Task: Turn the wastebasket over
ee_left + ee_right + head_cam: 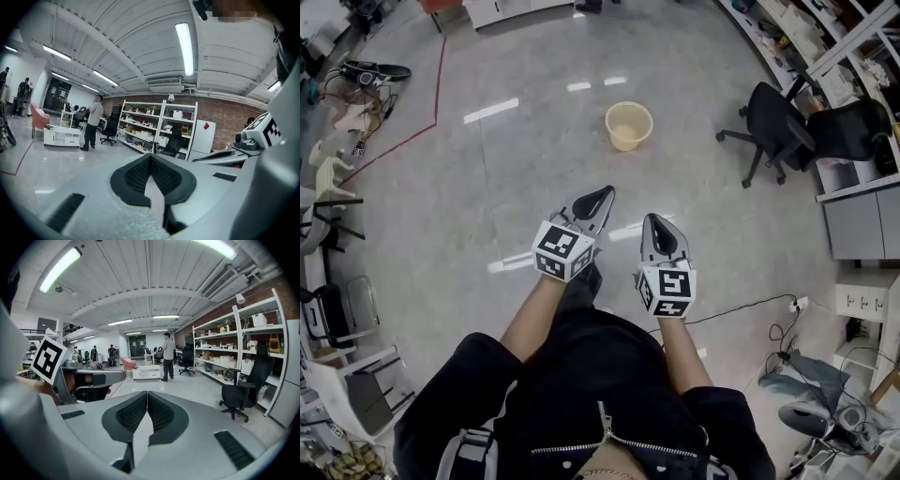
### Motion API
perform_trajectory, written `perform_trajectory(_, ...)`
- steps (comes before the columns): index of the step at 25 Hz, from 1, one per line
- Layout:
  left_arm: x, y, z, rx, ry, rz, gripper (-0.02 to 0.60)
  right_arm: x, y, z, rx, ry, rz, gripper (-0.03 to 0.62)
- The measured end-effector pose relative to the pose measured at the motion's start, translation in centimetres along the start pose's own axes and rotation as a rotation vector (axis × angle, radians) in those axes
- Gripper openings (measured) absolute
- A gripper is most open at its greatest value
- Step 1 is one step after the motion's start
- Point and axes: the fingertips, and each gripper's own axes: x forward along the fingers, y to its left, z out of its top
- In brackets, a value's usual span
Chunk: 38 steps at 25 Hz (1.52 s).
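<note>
A pale yellow wastebasket (629, 125) stands upright on the grey floor, its open mouth up, some way ahead of me in the head view. My left gripper (602, 195) and right gripper (657, 223) are held side by side in front of my body, both shut with nothing between the jaws. They point toward the basket and are well short of it. In the left gripper view the left gripper (151, 157) has its pads pressed together, and the right gripper (147, 393) looks the same in its own view. The basket is hidden below the jaws in both gripper views.
Two black office chairs (778, 124) stand at the right near grey cabinets (861, 220). A cable and power strip (795, 304) lie on the floor at the right. Chairs and clutter (337, 178) line the left edge. A person (167, 356) stands far off by white shelving (157, 125).
</note>
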Motion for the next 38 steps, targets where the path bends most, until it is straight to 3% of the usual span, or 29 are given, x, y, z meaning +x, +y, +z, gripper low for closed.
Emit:
perform_trajectory(11,7.5,7.1,3.2,0.023,0.016,-0.057,0.006,10.0,-2.7,4.7,0.011,0.004,-0.038,0.011)
perform_trajectory(21,9.6,13.0,4.4,0.035,0.023,-0.060,0.006,15.9,-2.4,6.3,0.018,0.000,-0.049,0.011)
perform_trajectory(38,10.6,16.0,5.8,0.049,0.012,-0.038,0.006,19.3,-2.5,9.0,0.022,-0.044,-0.031,0.011)
